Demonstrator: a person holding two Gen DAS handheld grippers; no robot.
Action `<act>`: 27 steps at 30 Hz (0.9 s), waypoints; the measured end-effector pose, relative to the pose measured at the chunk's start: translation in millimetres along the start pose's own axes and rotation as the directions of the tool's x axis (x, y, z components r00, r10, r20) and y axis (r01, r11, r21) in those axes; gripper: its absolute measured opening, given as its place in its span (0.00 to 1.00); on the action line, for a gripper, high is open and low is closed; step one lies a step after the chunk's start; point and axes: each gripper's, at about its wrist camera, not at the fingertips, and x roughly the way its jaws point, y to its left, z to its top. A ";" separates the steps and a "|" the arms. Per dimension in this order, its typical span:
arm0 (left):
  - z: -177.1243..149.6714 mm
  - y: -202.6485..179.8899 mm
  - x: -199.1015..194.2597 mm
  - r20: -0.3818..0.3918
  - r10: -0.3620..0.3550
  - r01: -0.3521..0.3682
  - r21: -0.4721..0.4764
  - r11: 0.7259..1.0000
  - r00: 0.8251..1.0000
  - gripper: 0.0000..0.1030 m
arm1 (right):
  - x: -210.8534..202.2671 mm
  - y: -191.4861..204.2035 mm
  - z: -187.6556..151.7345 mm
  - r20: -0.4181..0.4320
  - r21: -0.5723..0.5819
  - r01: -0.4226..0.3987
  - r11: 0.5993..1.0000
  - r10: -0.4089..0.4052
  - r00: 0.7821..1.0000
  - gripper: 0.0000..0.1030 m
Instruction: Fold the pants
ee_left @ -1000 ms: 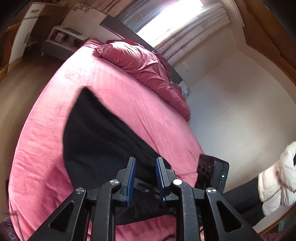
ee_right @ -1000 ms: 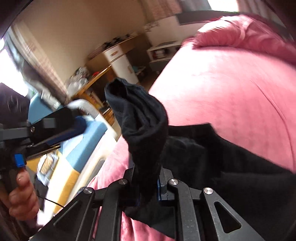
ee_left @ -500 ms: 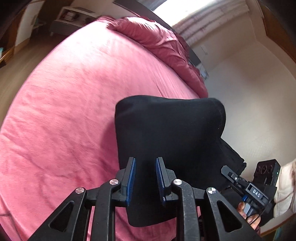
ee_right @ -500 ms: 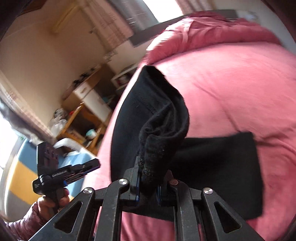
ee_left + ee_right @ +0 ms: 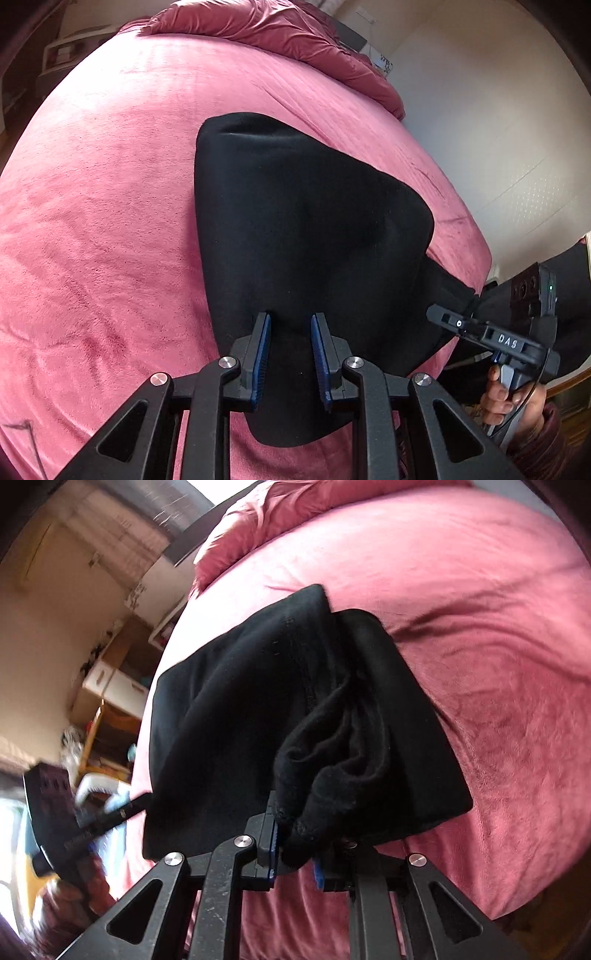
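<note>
Black pants [image 5: 314, 221] lie doubled over on the pink bed [image 5: 110, 221], their folded edge toward the pillows. My left gripper [image 5: 291, 350] is at the near end, with black cloth filling the narrow gap between its blue pads [image 5: 263, 350]. In the right wrist view the pants [image 5: 240, 701] drape ahead, and my right gripper [image 5: 295, 853] is shut on a bunched corner of them. A hand holds the right gripper [image 5: 480, 328] at the pants' right edge. The left gripper [image 5: 92, 819] shows blurred at the pants' left side.
A crumpled pink duvet [image 5: 277, 29] lies at the head of the bed [image 5: 480, 627]. A pale wall [image 5: 480, 110] runs close along the right side. A wooden desk and white cabinet [image 5: 110, 686] stand beyond the left side, and a bedside shelf [image 5: 62, 55] near the head.
Both grippers carried the lifted end of the pants forward over the rest and down toward the bed. The pants went from one spread layer to a doubled fold.
</note>
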 end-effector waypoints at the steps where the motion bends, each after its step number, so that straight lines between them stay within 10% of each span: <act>1: 1.7 -1.2 1.7 -0.010 0.009 -0.009 0.003 1.000 1.000 0.22 | -1.9 2.5 0.5 0.005 -0.020 0.009 1.000 -0.009 1.000 0.14; 5: 9.3 -14.1 -10.1 0.053 -0.027 0.026 0.016 1.000 0.998 0.22 | -25.2 25.3 -6.1 0.100 -0.169 0.087 0.982 -0.070 0.993 0.13; 9: 7.0 -17.2 18.7 -0.072 -0.024 0.025 0.011 1.000 0.997 0.22 | -10.2 1.6 -2.9 0.031 -0.125 0.136 0.983 -0.133 0.991 0.15; 15: 6.2 -16.5 26.1 -0.069 -0.016 0.014 -0.023 1.000 0.997 0.22 | -26.1 -15.9 -7.6 0.019 -0.055 0.126 0.991 -0.125 0.992 0.32; 27: -4.4 -1.2 2.6 -0.023 -0.031 0.030 -0.045 0.999 0.999 0.22 | -51.2 2.6 -0.7 0.088 -0.138 0.246 0.959 -0.236 0.968 0.33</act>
